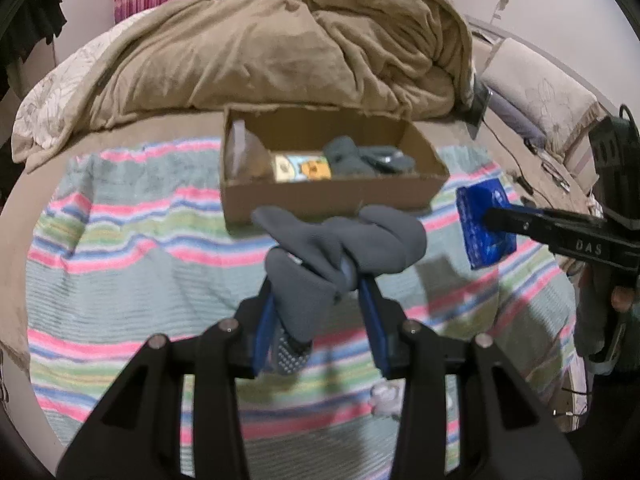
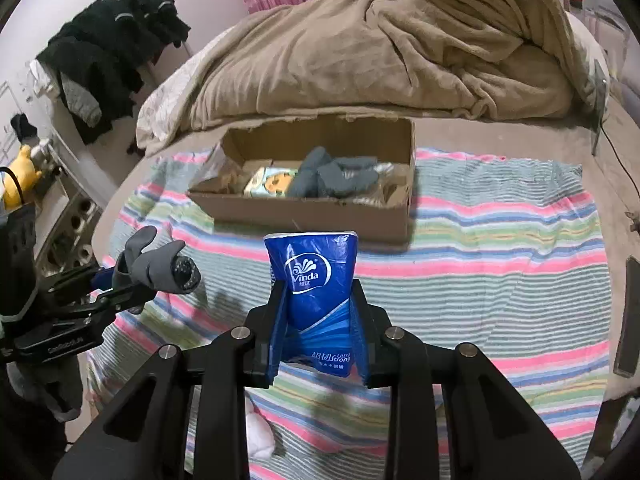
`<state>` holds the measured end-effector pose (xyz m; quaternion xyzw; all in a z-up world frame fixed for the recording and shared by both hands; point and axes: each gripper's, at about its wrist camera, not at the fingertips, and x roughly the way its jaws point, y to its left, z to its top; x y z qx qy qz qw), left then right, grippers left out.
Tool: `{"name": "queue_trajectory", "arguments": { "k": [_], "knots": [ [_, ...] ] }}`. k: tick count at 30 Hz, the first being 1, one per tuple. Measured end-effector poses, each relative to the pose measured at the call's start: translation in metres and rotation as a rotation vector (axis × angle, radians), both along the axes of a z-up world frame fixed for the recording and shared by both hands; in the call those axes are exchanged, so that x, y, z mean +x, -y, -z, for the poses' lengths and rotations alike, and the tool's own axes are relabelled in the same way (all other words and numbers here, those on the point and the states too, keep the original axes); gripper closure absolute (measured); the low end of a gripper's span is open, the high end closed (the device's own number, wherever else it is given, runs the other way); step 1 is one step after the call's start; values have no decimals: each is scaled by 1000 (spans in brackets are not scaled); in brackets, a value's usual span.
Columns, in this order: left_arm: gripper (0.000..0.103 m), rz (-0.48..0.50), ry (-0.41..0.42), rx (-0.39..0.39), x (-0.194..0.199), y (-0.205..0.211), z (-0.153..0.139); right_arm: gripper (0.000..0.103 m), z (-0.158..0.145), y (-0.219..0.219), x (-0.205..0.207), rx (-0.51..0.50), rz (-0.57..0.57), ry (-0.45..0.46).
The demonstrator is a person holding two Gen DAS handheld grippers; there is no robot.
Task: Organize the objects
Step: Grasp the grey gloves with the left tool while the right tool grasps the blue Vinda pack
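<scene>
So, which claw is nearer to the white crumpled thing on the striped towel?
Left, slightly. The white crumpled thing lies just under the left claw; the right claw holds its blue packet a little further right.

The left gripper (image 1: 320,276) is clamped on a bundled grey sock (image 1: 340,244), held above the striped towel (image 1: 132,248). Beyond it sits an open cardboard box (image 1: 332,196) holding more grey socks (image 1: 366,158) and what looks like a small printed packet (image 1: 302,167). To the right, the right gripper (image 1: 490,222) pinches a blue tissue pack (image 1: 480,216).
</scene>
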<state>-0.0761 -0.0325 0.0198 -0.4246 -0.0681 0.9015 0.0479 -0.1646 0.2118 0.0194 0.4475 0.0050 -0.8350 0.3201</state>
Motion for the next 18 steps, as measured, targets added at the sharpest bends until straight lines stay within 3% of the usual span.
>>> {"name": "queue_trajectory", "arguments": {
  "k": [18],
  "knots": [
    [62,-13,-96,-24,-58,22,-24,72,-13,6,-51,3,43,-47]
  ]
}}
